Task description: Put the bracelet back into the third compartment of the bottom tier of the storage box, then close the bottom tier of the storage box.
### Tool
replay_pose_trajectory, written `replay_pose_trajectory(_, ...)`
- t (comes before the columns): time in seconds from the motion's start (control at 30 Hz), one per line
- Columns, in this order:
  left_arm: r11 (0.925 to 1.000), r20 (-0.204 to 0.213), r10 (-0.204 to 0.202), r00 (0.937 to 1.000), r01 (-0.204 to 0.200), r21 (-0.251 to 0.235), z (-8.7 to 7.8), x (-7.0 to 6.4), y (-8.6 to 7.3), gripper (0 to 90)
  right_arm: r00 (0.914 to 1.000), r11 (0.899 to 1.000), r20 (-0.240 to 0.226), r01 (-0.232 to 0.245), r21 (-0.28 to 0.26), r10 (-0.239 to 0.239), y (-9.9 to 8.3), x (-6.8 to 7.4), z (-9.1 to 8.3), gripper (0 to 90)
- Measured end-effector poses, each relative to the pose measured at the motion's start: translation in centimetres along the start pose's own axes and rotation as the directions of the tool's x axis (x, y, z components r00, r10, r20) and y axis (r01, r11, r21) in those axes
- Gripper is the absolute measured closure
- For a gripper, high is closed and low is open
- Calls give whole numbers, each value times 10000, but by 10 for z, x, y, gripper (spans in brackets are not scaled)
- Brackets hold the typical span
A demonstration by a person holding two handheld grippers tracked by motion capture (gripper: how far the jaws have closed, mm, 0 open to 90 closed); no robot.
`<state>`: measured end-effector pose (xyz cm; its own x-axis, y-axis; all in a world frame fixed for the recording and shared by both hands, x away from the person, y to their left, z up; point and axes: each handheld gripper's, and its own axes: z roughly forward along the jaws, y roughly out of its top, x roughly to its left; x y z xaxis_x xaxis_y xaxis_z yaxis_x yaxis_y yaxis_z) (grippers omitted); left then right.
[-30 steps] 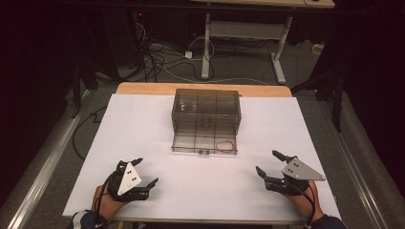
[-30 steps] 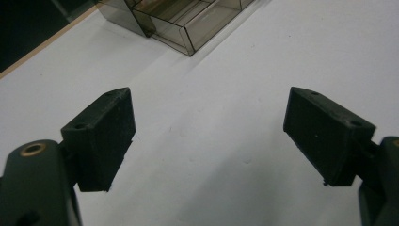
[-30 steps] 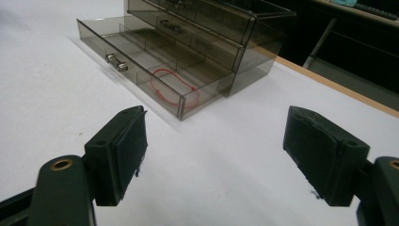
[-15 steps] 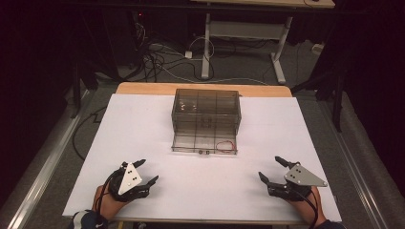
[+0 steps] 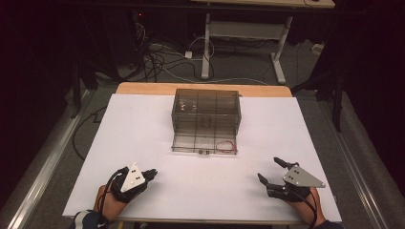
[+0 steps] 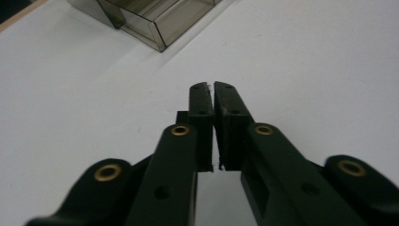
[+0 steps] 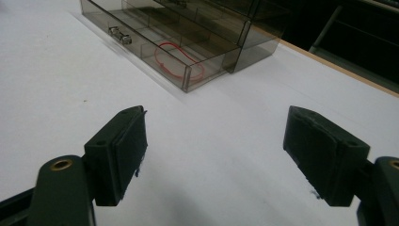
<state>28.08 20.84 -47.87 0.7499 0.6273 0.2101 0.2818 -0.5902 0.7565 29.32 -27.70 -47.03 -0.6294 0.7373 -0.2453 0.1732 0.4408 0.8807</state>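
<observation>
A desk with a smooth, matte white top is seen, a strip of pale wood showing along its far edge. Near the middle of that far edge stands a box-shaped organiser of smoky, translucent plastic, divided into small compartments. Its lowest drawer is pulled out toward the near edge, and a small metal handle is fixed to its front wall. In the drawer's end compartment, at the right in the high view, a thin red loop of wire or cord is lying flat.

Close to the near left corner, the left gripper is held with its matte black jaws pressed together, nothing between them; brass-coloured rivets are set in its arms. Close to the near right corner, the right gripper is held with its jaws spread wide, its rectangular pads facing one another over bare desk, nothing touched. Both are well apart from the organiser.
</observation>
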Motion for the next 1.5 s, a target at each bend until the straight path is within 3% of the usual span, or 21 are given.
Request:
replay_pose_trajectory(0.33, 9996, 163, 73, 9998, -77, 282, 7, -3, 6, 877, 9999, 9999, 70, -103, -29, 104, 0, -3, 0, 229)
replay_pose_trajectory(0.5, 9988, 174, 443, 9989, -447, 222, 12, -7, 13, 876, 9998, 9999, 120, -134, -31, 134, 0, -4, 1, 229)
replay_pose_trajectory(0.77, 9977, 367, 582, 9976, -594, 324, 27, -7, 26, 877, 9999, 10000, 83, -56, -27, 57, 1, -4, 2, 231)
replay_pose_trajectory(0.93, 9921, 379, 1120, 9930, -1139, 526, 41, -12, 39, 877, 10000, 9999, 59, -73, -79, 74, 2, -5, 3, 231)
replay_pose_trajectory(1.23, 9890, 504, 1332, 9898, -1361, 579, 62, -11, 59, 877, 9999, 10000, -88, -64, 35, 64, 2, -2, 7, 232)
replay_pose_trajectory(1.5, 9804, 625, 1791, 9818, -1834, 717, 80, -16, 75, 877, 10000, 10000, -98, 0, 0, 0, 1, -1, 5, 234)
